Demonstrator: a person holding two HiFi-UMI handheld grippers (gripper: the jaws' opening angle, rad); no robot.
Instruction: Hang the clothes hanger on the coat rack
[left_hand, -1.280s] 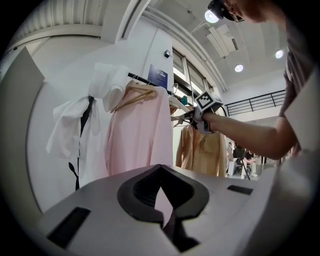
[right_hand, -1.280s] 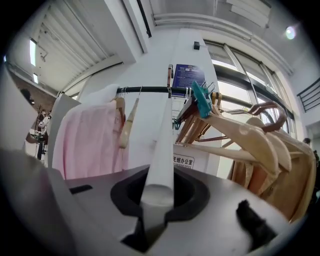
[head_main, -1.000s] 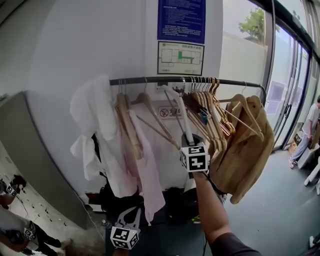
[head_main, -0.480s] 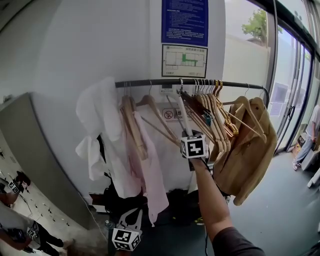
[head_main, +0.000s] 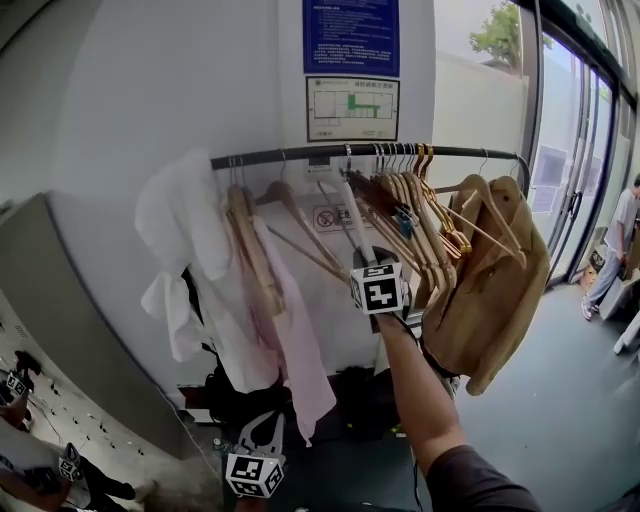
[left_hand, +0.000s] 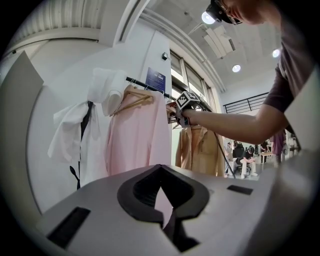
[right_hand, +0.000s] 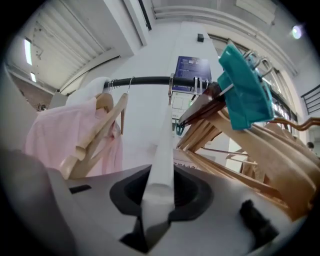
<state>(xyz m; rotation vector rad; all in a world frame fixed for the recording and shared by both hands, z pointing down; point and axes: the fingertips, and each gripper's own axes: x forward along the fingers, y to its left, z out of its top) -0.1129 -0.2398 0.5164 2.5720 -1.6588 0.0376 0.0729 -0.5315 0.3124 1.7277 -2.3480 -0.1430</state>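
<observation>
A black rail (head_main: 300, 153) runs across the white wall. My right gripper (head_main: 366, 258), raised on an outstretched arm, is shut on the lower arm of a white hanger (head_main: 352, 212). In the right gripper view that white hanger (right_hand: 161, 150) rises from between the jaws of the right gripper (right_hand: 157, 200), and its metal hook (right_hand: 171, 89) sits over the rail (right_hand: 147, 81). My left gripper (head_main: 262, 428) hangs low below the clothes, its jaws together with nothing in them. In its own view the left gripper (left_hand: 164, 220) faces the pink shirt (left_hand: 135, 135).
A white garment (head_main: 185, 250) and a pink shirt (head_main: 295, 340) hang left of the white hanger. Several wooden hangers (head_main: 420, 215), a teal clip (right_hand: 245, 95) and a tan jacket (head_main: 490, 290) crowd its right. A grey cabinet (head_main: 60, 320) stands left, glass doors (head_main: 590, 150) right.
My right gripper has shifted slightly toward the rail with the white hanger still in it. The left gripper has stayed low and still.
</observation>
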